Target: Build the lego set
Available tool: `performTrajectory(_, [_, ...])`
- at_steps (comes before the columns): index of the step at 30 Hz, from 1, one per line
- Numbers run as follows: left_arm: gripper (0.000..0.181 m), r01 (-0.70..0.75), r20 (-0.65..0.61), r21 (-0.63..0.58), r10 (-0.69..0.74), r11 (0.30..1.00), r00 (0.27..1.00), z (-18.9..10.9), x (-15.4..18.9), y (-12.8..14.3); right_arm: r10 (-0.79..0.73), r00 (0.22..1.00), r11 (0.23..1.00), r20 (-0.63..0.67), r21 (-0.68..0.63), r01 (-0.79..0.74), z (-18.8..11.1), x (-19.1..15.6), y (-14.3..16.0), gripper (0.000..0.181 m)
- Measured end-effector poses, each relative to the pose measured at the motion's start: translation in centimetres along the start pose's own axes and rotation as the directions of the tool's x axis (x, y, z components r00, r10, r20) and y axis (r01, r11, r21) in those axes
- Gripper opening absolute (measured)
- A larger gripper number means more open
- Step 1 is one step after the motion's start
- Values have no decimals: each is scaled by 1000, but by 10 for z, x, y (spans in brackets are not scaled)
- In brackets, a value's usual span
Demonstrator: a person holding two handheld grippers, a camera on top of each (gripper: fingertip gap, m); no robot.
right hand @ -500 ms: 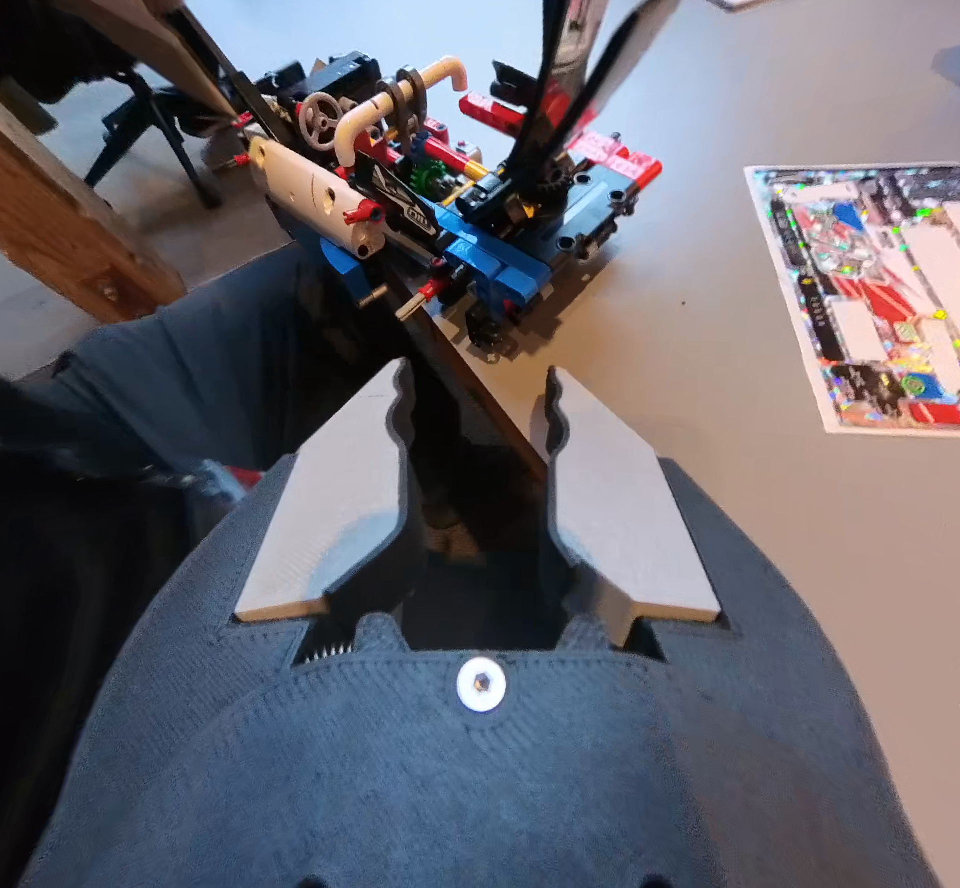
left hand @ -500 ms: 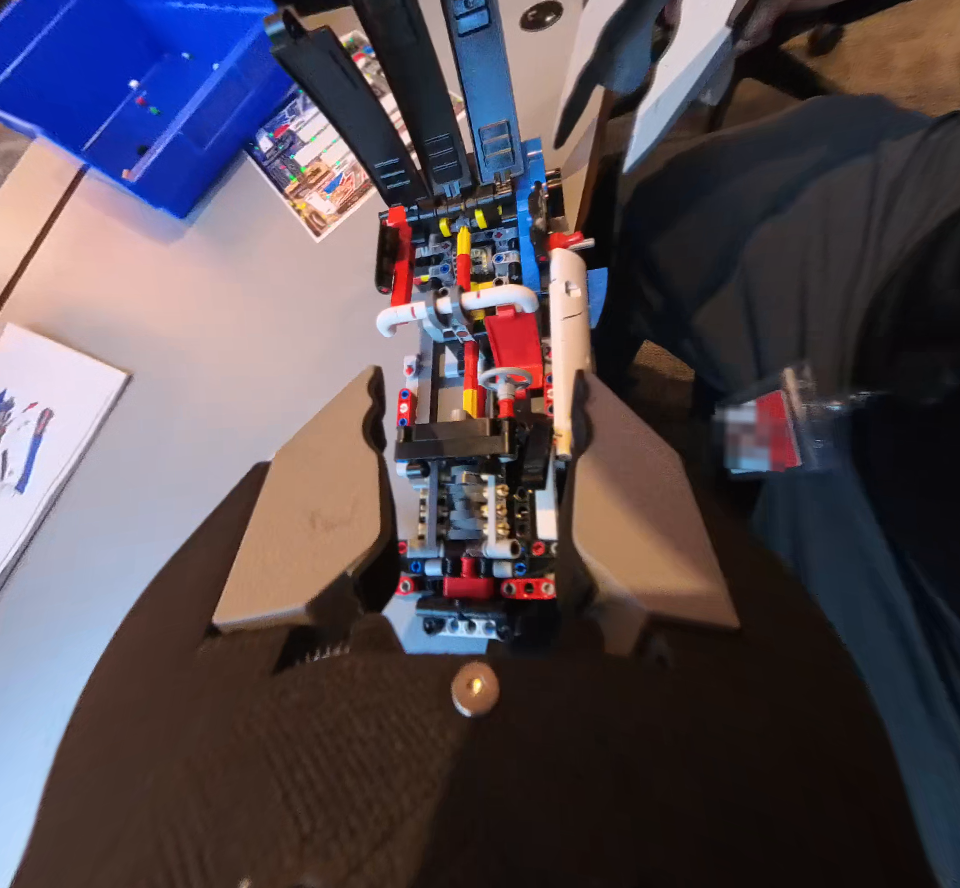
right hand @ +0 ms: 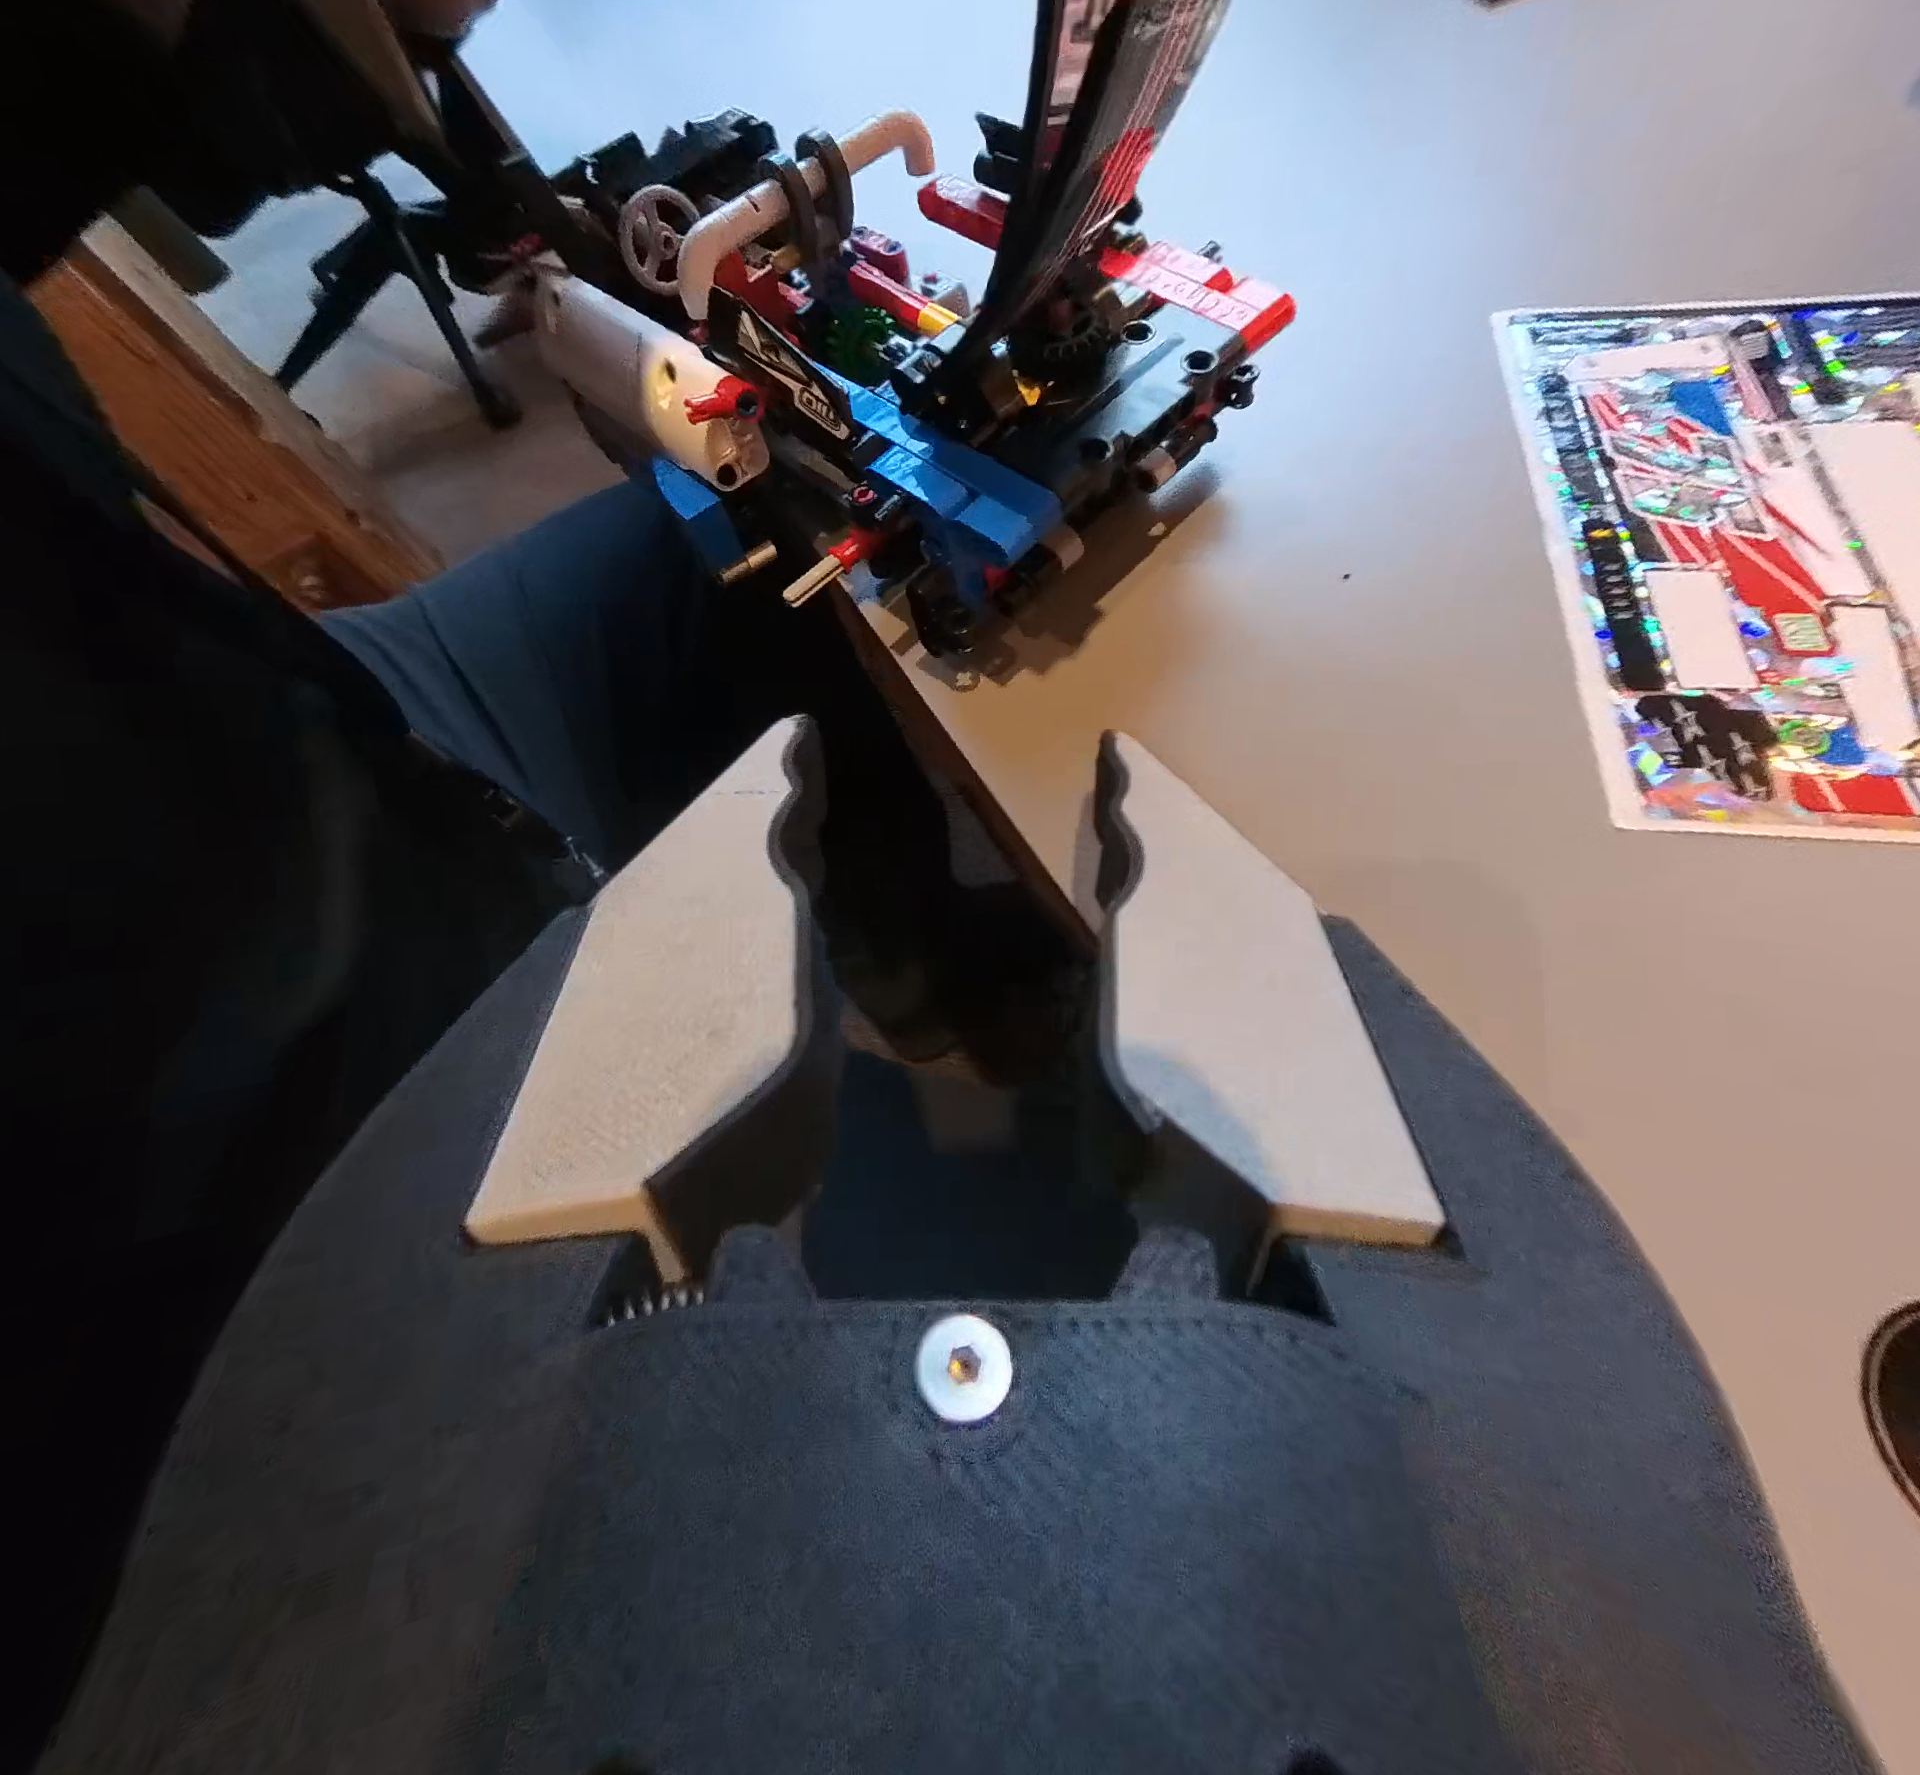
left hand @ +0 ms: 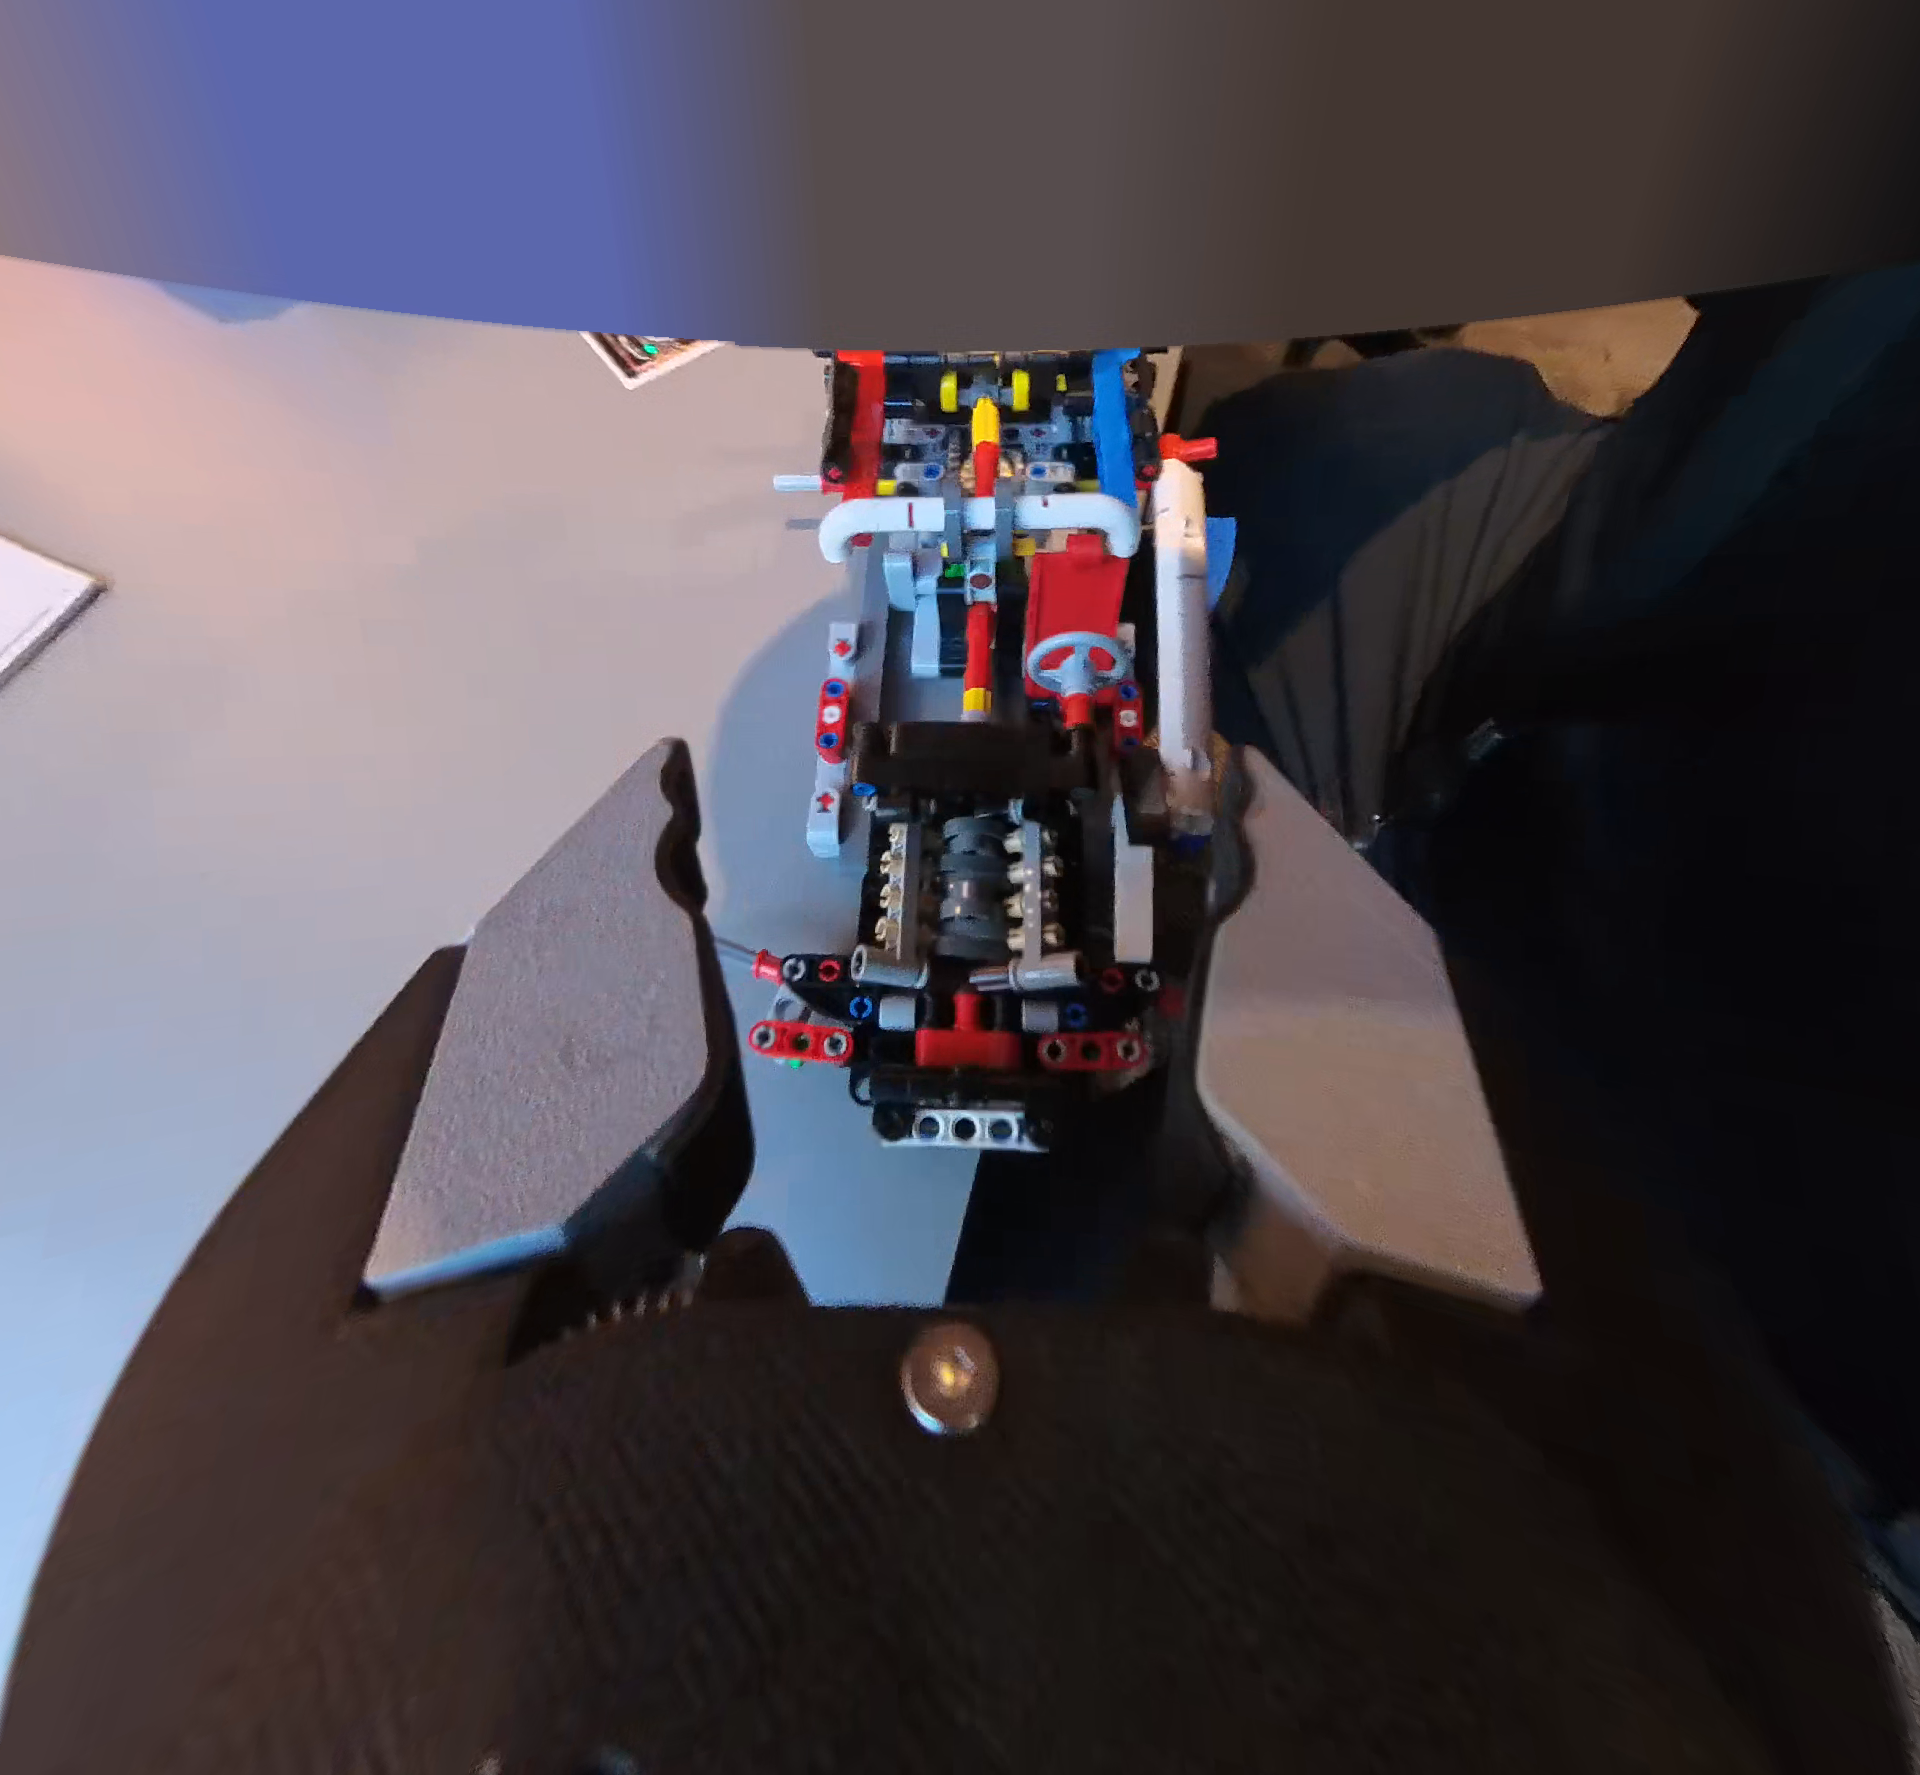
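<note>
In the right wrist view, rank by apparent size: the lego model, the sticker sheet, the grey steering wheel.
1. lego model, though nearer the camera than the sheet
2. sticker sheet, cut off by the frame edge
3. grey steering wheel, clearly smallest

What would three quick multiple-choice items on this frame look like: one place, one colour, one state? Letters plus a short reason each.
1. Where does the lego car sit on the table?
A. at the table's edge, beside the person's leg
B. in the middle of the table
C. on the sticker sheet

2. What colour is the steering wheel?
A. yellow
B. light grey
C. green

3. How do the left tongs stand?
A. shut on the car
B. open, straddling the car's near end
C. shut and empty

Answers:
1 A: in the right wrist view the car overhangs the edge next to the dark trouser leg, away from the sticker sheet.
2 B: the wheel shows pale grey on a red seat.
3 B: both fingers stand wide apart, gaps visible on each side of the car.
</note>
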State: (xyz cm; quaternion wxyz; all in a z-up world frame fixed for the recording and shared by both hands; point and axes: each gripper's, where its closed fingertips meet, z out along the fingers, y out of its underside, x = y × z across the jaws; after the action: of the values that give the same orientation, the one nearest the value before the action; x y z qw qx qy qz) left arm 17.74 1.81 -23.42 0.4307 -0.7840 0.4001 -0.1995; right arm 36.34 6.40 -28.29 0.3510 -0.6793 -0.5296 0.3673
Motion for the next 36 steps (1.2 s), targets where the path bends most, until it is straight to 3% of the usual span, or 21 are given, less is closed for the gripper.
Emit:
performTrajectory(4, [97, 73, -15, 53, -72, 996, 997, -3, -2, 2, 19, 999, 1000, -39, 16, -18, 3, 1, 7, 49])
performTrajectory(11, [98, 156, -61, 15, -155, 988, 986, 13, 12, -3, 1, 999, 999, -53, 49, 2, -9, -1, 10, 48])
performTrajectory(14, [96, 98, -33, -2, -98, 995, 995, 18, 23, -13, -67, 996, 995, -54, 71, 71, -17, -10, 5, 45])
performTrajectory(17, [86, 30, 55, -23, -29, 999, 998, 22, 26, -22, -175, 981, 980, -88, 78, 182, -22, -21, -6, 25])
performTrajectory(23, [72, 8, 125, 11, -9, 1000, 992, 36, 36, -32, -263, 963, 965, -55, -17, 262, -10, -32, -26, 16])
performTrajectory(25, [72, -32, 129, -36, 36, 999, 991, 42, 37, -26, -278, 959, 960, -51, -12, 278, -6, -33, -37, 20])
performTrajectory(27, [85, -37, 138, -92, 50, 995, 989, 47, 35, -19, -331, 942, 943, -53, -9, 331, 0, -36, -46, 19])
performTrajectory(32, [85, -29, 105, -126, 42, 992, 994, 57, 33, -17, -470, 882, 879, -31, -103, 465, 18, -43, -46, 21])
performTrajectory(36, [94, -24, 109, -227, 50, 974, 993, 61, 25, -4, -473, 878, 876, -66, -144, 461, 25, -37, -50, 21])
